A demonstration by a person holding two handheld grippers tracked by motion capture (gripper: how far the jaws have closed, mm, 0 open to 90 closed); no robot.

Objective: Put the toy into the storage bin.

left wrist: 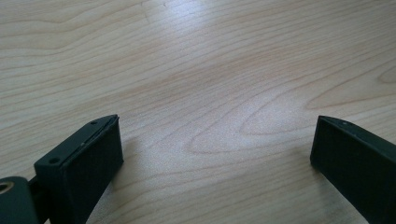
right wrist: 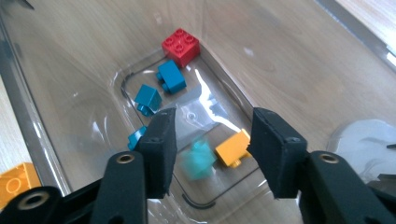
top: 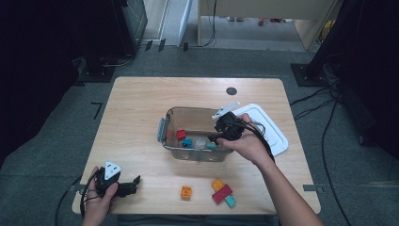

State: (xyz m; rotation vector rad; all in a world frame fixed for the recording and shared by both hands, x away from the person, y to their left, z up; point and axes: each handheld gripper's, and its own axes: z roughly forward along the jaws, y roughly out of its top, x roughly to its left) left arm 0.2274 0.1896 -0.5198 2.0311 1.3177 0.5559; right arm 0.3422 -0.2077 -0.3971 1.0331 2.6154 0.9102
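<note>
A clear plastic container (top: 162, 132) stands mid-table with several bricks inside. My right gripper (top: 214, 138) reaches down into its right end. In the right gripper view its jaws (right wrist: 212, 140) stand apart, and a blurred teal brick (right wrist: 198, 160) lies low between them, clear of the right pad. Beside that brick rests an orange brick (right wrist: 233, 148). Farther in are a red brick (right wrist: 180, 45) and blue bricks (right wrist: 171, 77). My left gripper (top: 136, 184) rests at the table's front left, open over bare wood (left wrist: 215, 140).
A white lid (top: 270, 132) lies right of the container. Near the front edge sit an orange brick (top: 186, 192), another orange one (top: 217, 184), a red brick (top: 221, 193) and a teal one (top: 230, 201). A dark round hole (top: 231, 91) marks the table's far side.
</note>
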